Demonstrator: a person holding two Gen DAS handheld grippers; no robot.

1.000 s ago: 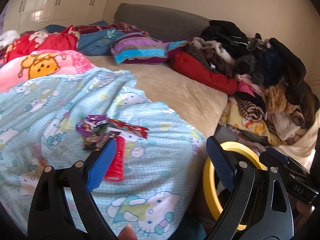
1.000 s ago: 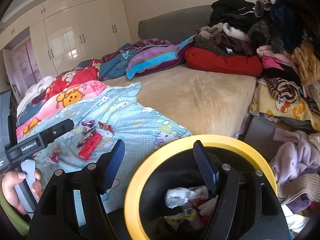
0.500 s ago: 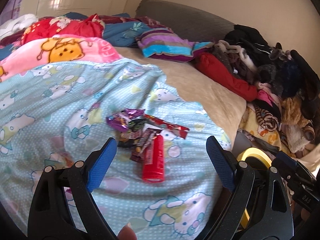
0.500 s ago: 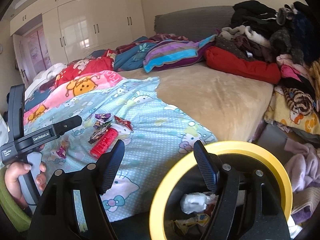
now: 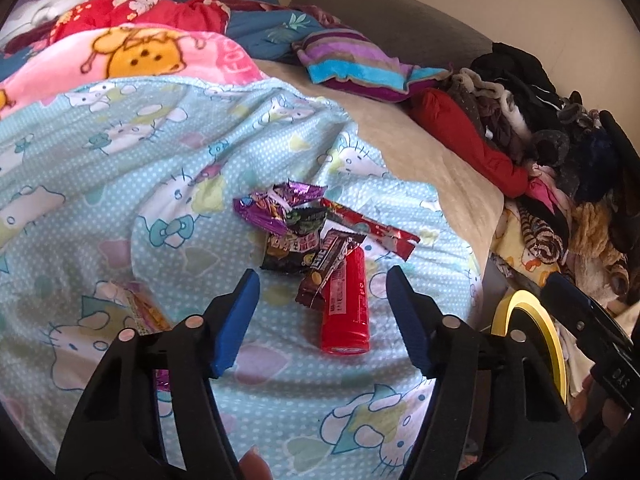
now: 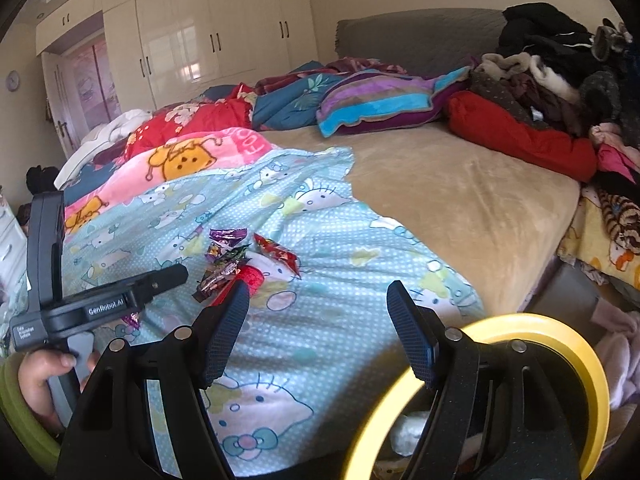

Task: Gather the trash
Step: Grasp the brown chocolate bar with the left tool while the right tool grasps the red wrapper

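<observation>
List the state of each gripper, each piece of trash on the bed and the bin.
Left gripper: open, empty, above the red tube.
Right gripper: open, empty.
Red cylindrical plastic tube: lying flat on the light blue cat-print blanket.
Pile of shiny candy wrappers: crumpled, partly over the tube's far end.
Yellow-rimmed black bin: uncovered, beside the bed, paper inside.

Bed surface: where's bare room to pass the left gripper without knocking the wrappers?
Free: tan mattress, between Hello Kitty blanket and clothes heap; also blanket between wrapper pile and yellow-rimmed bin. Crowded: around red tube, ahead of the open left gripper.
</observation>
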